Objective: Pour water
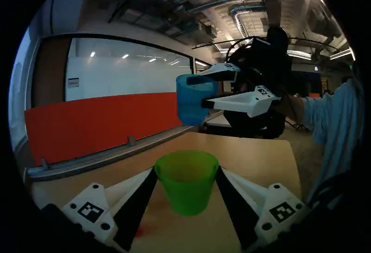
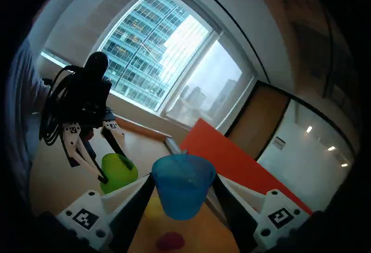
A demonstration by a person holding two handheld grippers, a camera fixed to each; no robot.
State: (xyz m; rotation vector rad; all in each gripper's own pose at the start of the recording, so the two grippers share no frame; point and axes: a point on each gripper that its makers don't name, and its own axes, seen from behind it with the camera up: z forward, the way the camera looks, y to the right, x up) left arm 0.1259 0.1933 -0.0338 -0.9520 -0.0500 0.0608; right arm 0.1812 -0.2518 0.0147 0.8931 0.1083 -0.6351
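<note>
A green cup (image 1: 187, 181) stands on the wooden table (image 1: 259, 155) with my left gripper (image 1: 185, 171) shut on its sides. Farther off, a blue cup (image 1: 192, 100) hangs in the air above the table's far edge, close to upright, held by my right gripper (image 1: 206, 88). In the right gripper view, the blue cup (image 2: 182, 185) sits between the fingers of my right gripper (image 2: 182, 178), which is shut on it. Beyond it to the left, my left gripper (image 2: 116, 170) holds the green cup (image 2: 118, 173) on the table (image 2: 55, 178).
An orange wall panel (image 1: 102, 123) and a metal rail (image 1: 111, 151) run along the table's far side. A person's light sleeve (image 1: 334, 113) is at the right. Yellow (image 2: 153, 206) and red (image 2: 169, 241) spots lie on the table under the blue cup. A large window (image 2: 153, 62) is behind.
</note>
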